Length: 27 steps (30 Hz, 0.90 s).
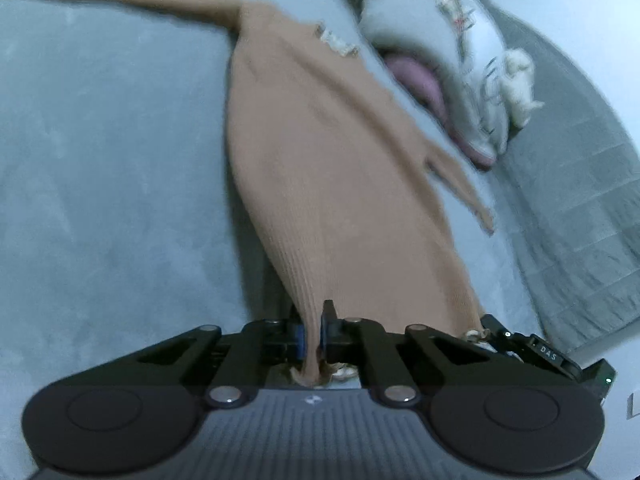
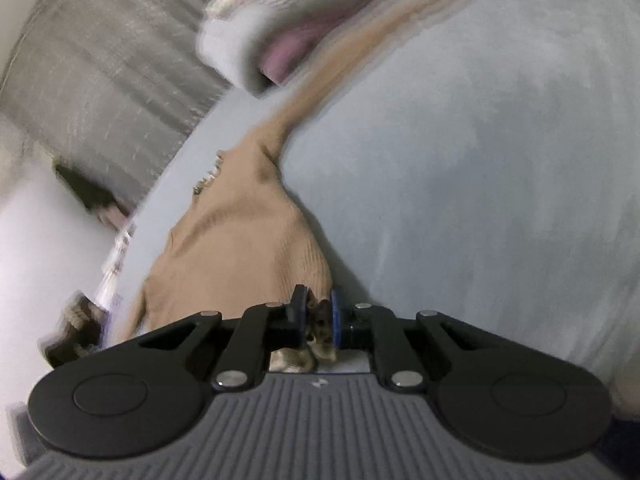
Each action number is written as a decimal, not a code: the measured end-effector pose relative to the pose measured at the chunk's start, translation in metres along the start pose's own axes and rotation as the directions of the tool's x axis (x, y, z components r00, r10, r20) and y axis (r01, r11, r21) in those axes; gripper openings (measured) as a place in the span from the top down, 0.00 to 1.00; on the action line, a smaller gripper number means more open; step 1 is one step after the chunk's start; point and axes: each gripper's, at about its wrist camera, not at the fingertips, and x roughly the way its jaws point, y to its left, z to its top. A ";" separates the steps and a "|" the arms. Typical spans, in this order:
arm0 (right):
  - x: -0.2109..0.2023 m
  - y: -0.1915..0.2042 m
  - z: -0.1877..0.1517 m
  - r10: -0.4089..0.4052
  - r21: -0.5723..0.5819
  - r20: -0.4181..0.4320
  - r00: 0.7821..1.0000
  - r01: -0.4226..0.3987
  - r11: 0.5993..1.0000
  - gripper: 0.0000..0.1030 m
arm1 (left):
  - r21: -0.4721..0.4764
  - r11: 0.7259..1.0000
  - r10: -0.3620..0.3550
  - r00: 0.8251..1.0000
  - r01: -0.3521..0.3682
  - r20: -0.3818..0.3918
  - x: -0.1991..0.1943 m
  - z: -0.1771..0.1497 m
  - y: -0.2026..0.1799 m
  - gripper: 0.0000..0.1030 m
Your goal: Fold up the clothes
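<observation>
1. Lying stretched across a pale grey-blue padded surface (image 1: pixel 100 160) is one tan ribbed knit garment (image 1: pixel 320 184), the only piece of clothing being handled; one long sleeve runs off toward the upper left in the left wrist view, and a narrower strip of it trails to the right.
2. One small cream lace trim (image 1: pixel 338 44) sits on the garment's upper part, near its far end.
3. Two grippers grip this single garment. The left gripper (image 1: pixel 313 332) has its jaws pressed together on a bunched fold of the tan knit, which passes between the blue pads and pokes out below them.
4. The right gripper (image 2: pixel 320 320) is likewise clamped on a gathered edge of the same garment (image 2: pixel 240 240), with frayed-looking cloth squeezed between its pads. It also shows at the lower right edge of the left wrist view, beside the garment's hem.
5. Beyond the garment lies one heap of other clothes (image 1: pixel 448 40): white and pale grey fabric with one pink piece (image 1: pixel 416 76) showing underneath. The heap is too blurred to count its items.
6. One grey quilted cushion (image 1: pixel 580 184) borders the surface on the far side, just beside the heap.
7. The right wrist view is heavily smeared, so the dark shapes at its left edge cannot be identified.
</observation>
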 end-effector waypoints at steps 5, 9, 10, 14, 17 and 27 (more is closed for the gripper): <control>-0.036 0.086 0.002 -0.097 -0.592 0.043 0.994 0.103 0.799 0.91 | 0.102 0.995 -0.004 1.000 0.001 0.028 -0.038 -0.002 -0.017 0.95; -0.018 0.096 -0.026 -0.201 -0.737 -0.128 0.971 0.043 0.674 0.88 | 0.149 0.985 0.097 0.995 -0.091 -0.032 -0.032 -0.007 -0.007 0.93; -0.007 0.092 -0.035 -0.238 -0.747 -0.177 0.955 0.027 0.665 0.86 | 0.148 0.983 0.114 0.992 -0.105 -0.055 -0.028 -0.008 -0.003 0.91; 0.005 0.077 -0.040 -0.260 -0.727 -0.224 0.939 0.017 0.686 0.68 | 0.135 0.979 0.164 0.982 -0.150 -0.093 -0.028 -0.007 0.016 0.88; -0.005 0.066 -0.009 -0.165 -0.629 -0.222 0.961 -0.012 0.777 0.48 | 0.141 0.978 0.162 0.986 -0.156 -0.033 -0.045 0.006 0.018 0.82; 0.058 -0.052 0.122 -0.022 0.154 -0.014 1.000 0.024 0.988 0.46 | 0.210 0.940 0.231 0.956 -0.268 0.182 -0.048 0.089 0.009 0.38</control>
